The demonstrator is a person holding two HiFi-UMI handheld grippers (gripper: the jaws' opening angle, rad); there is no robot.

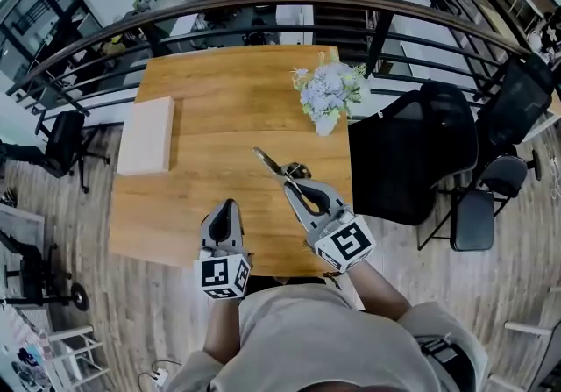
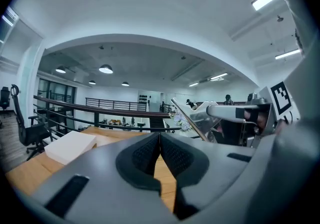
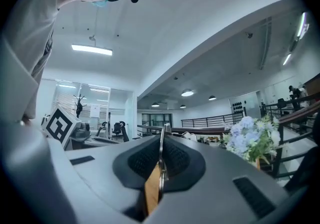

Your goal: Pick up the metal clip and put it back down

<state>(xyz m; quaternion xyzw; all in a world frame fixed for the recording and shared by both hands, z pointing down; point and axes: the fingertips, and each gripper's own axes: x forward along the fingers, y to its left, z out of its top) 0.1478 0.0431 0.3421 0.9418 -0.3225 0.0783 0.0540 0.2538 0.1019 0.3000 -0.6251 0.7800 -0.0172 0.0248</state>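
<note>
A wooden table [image 1: 219, 101] is seen before a curved railing [image 1: 289, 4], with a black chair [image 1: 412, 162] drawn up at its right edge, a white block [image 1: 147, 134] laid flat near its left edge and a bunch of pale flowers [image 1: 326, 92] stood at its far right corner. Over the near edge, the left gripper [image 1: 229, 204] is held with its jaws pressed together on nothing. Just beside it, the right gripper [image 1: 294, 187] is clamped on the metal clip [image 1: 270, 164], which is carried above the near right part of the table, its free end pointed away from the person.
</note>
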